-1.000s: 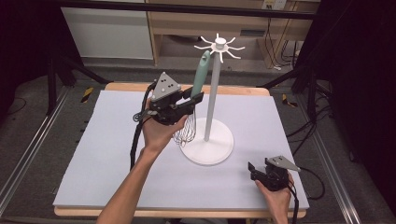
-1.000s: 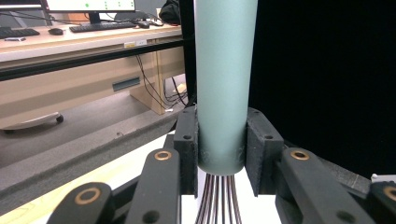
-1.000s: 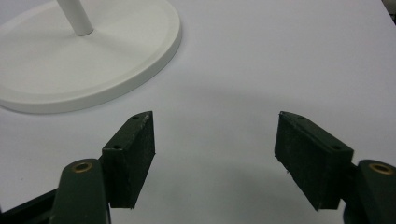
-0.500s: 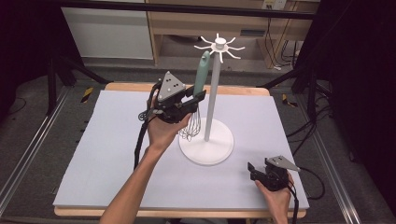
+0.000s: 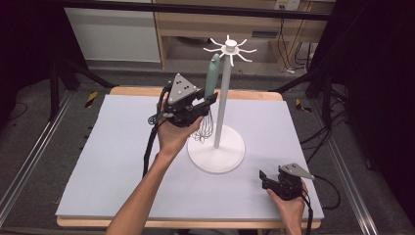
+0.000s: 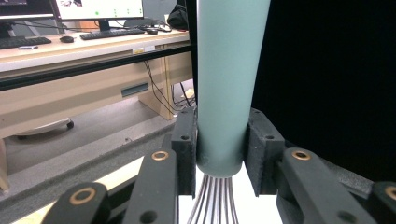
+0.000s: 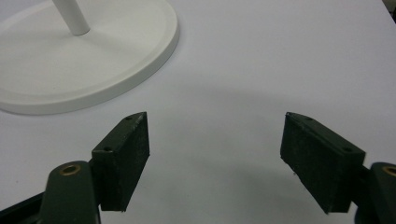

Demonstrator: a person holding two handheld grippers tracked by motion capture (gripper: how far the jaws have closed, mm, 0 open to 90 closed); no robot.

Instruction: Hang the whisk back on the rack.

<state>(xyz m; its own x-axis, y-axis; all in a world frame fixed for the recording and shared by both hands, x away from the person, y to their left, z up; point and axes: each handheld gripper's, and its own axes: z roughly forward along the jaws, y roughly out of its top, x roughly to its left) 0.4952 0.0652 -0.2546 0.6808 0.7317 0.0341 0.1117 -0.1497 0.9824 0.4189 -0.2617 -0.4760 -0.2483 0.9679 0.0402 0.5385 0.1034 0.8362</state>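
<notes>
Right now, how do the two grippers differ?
The left gripper is raised beside the white stand, its fingers around a whisk handle and opening; the right gripper sits low at the table edge, holding nothing, its fingers wide and opening. Both are black and hand-held.

A pale grey mat (image 5: 112, 161) covers the wooden tabletop (image 5: 244, 94), a desk (image 6: 70, 44) beyond it carries keyboards (image 6: 109, 32) and a monitor (image 6: 98, 8), with cables (image 5: 286, 51) behind.
</notes>
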